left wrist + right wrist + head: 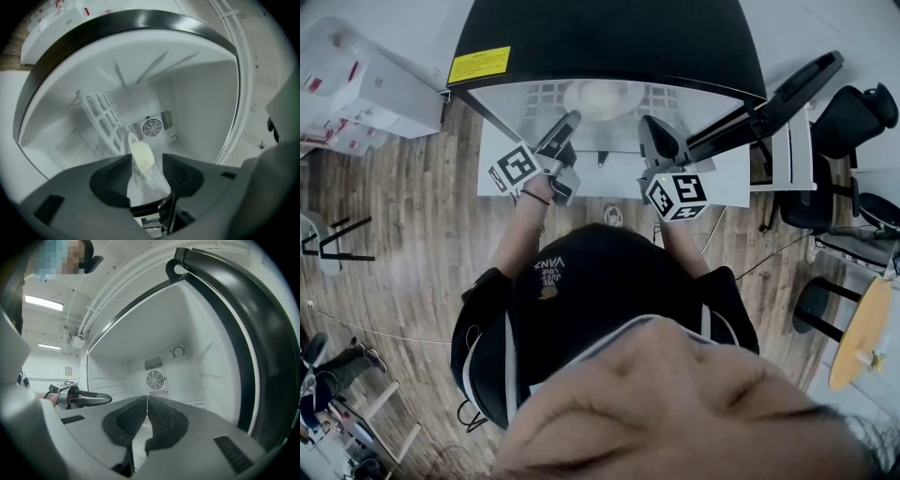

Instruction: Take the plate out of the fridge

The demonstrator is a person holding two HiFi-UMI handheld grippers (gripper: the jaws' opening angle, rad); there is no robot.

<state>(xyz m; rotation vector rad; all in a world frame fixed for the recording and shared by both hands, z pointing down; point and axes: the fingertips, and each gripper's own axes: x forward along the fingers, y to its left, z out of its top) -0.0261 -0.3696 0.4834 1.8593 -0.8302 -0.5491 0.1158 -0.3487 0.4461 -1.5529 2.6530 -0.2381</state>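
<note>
Black short-sleeved shirt (581, 300); grey left claw (572, 120) and right claw (649, 124) carry marker cubes (516, 167).

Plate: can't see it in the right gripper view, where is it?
The plate lies inside the fridge, centre of head view, just beyond the open left gripper and the right gripper.

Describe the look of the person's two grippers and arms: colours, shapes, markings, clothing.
Both the left gripper and the right gripper are grey and taper to dark jaws with ribbed black pads. Each carries a white cube printed with black square markers. The person wears a black top with short sleeves and white lettering, and a thin dark band on the left wrist.
</note>
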